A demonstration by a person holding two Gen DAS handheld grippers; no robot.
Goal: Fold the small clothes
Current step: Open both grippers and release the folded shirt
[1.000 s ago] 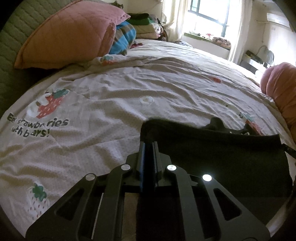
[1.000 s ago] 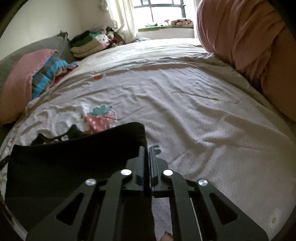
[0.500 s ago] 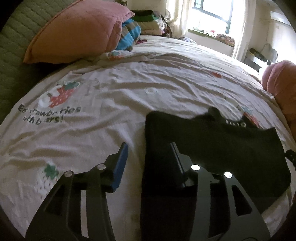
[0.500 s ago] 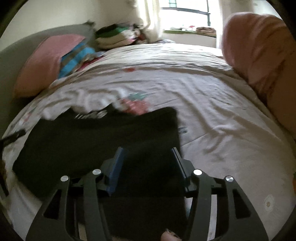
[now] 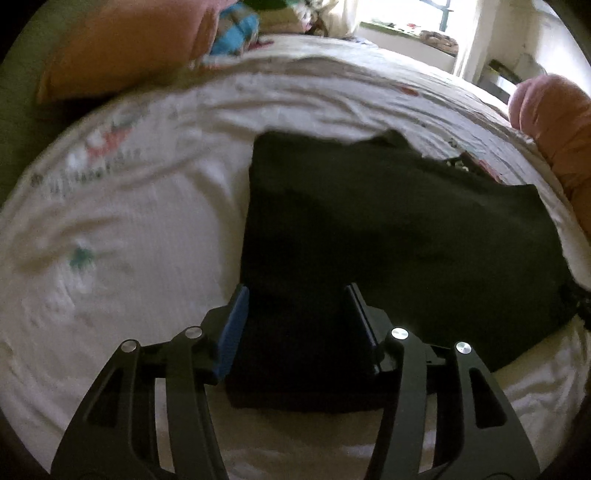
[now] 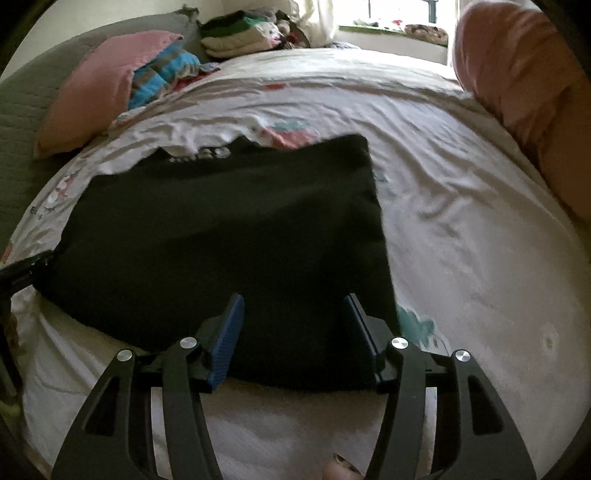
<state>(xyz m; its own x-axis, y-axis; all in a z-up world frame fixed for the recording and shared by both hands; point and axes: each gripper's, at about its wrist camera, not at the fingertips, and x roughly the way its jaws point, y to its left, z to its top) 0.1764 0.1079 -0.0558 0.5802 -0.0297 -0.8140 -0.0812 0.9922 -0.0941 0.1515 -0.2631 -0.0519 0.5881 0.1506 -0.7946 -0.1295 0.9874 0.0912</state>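
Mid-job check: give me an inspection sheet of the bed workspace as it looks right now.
Surface: white strawberry-print bedspread, wrinkled.
Job's things: black garment lying flat, folded edge towards the grippers.
Clutter: pink pillow, striped blue fabric, folded clothes stack, pink bundle.
Grippers: left gripper and right gripper open over the garment's near edge, holding nothing.
Cables: nothing seen.
Surroundings: bright window, curtain.

Black garment (image 5: 388,229) lies flat on the bed, folded into a rough rectangle, filling centre to right of the left wrist frame and centre-left of the right wrist frame (image 6: 229,236). Near edge runs straight across the lower middle of both frames. A darker flap with pale lettering sticks out at its far edge, upper centre.
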